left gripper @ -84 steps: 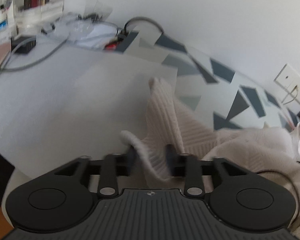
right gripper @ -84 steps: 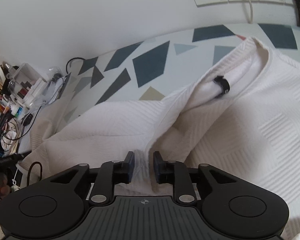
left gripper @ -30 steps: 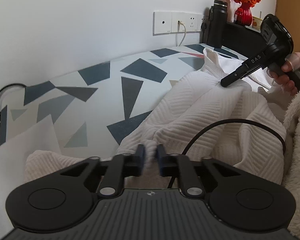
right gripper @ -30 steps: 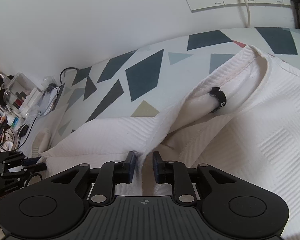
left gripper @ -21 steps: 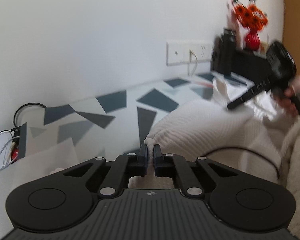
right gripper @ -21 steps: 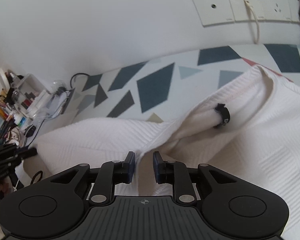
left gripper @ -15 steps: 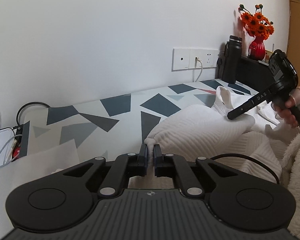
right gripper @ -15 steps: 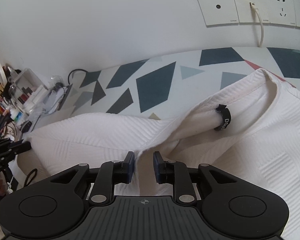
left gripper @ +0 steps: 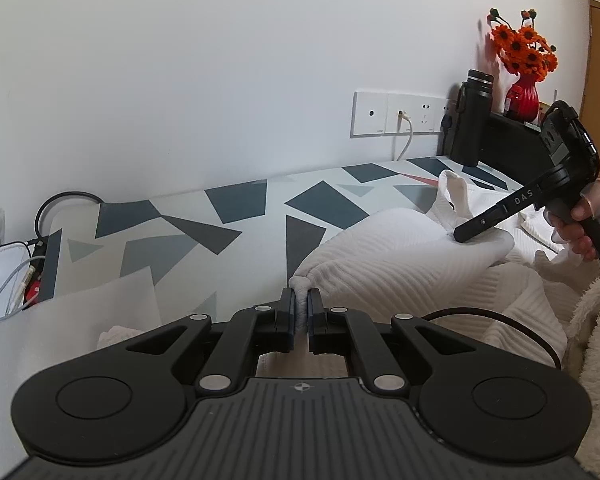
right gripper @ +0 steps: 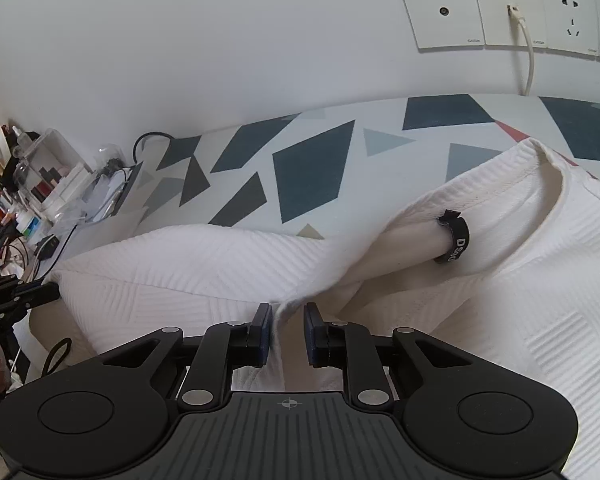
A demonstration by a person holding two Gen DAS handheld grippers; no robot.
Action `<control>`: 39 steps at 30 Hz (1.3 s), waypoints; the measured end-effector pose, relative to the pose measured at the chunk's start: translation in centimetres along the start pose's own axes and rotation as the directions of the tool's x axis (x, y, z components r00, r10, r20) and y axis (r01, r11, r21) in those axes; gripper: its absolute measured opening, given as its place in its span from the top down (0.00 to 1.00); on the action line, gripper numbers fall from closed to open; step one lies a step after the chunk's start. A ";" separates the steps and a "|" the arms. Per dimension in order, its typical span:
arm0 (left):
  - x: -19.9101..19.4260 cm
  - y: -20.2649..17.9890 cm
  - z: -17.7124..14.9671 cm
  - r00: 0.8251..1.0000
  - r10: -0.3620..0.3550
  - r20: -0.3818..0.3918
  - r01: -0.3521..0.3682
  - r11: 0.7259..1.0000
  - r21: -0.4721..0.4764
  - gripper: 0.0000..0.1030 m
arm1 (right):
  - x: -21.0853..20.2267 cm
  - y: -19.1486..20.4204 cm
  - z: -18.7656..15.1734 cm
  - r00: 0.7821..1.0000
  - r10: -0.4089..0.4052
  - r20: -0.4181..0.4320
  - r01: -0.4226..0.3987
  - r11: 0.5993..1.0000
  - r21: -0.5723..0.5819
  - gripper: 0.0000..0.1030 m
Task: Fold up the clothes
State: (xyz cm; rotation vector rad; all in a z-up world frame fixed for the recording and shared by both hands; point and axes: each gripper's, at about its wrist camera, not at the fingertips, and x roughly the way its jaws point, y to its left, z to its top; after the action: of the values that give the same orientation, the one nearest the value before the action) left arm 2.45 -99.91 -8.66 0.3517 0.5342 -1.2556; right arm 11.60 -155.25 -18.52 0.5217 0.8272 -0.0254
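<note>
Your left gripper has its fingers nearly closed, pinching a bunched corner of the white garment. From there the ribbed cloth stretches rightward across the patterned table to your right gripper, whose fingers stand slightly apart, clamping a fold of the same fabric.

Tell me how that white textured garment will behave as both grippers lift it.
Likely floppy: the white garment sags between the left gripper and right gripper. Probably not slippery, given its ribbed weave. Seemingly thick, since its folds stay rounded.
</note>
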 end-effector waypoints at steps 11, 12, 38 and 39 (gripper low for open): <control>0.4 0.0 -0.4 1.000 0.009 -0.010 -0.009 1.000 -0.014 0.94 | -0.1 0.0 0.2 1.000 0.005 0.009 -0.005 1.000 -0.006 0.89; 0.4 0.0 -0.4 1.000 0.009 -0.010 -0.009 1.000 -0.015 0.94 | -0.2 0.0 0.2 1.000 0.006 0.014 -0.006 1.000 -0.005 0.90; 0.0 0.4 2.4 0.990 0.097 0.107 -0.094 0.995 -0.037 0.96 | -6.6 2.4 7.1 0.909 0.095 0.406 -0.079 0.995 -0.056 0.96; 0.1 0.8 3.3 0.985 0.110 0.132 -0.103 0.993 -0.056 0.96 | -7.1 2.8 8.0 0.895 0.093 0.436 -0.066 0.995 -0.077 0.96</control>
State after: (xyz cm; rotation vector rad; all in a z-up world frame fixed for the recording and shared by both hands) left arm 3.83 -101.55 -6.03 0.2484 0.4240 -1.1515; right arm 12.95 -157.66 -7.82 0.4679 0.3606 -0.0411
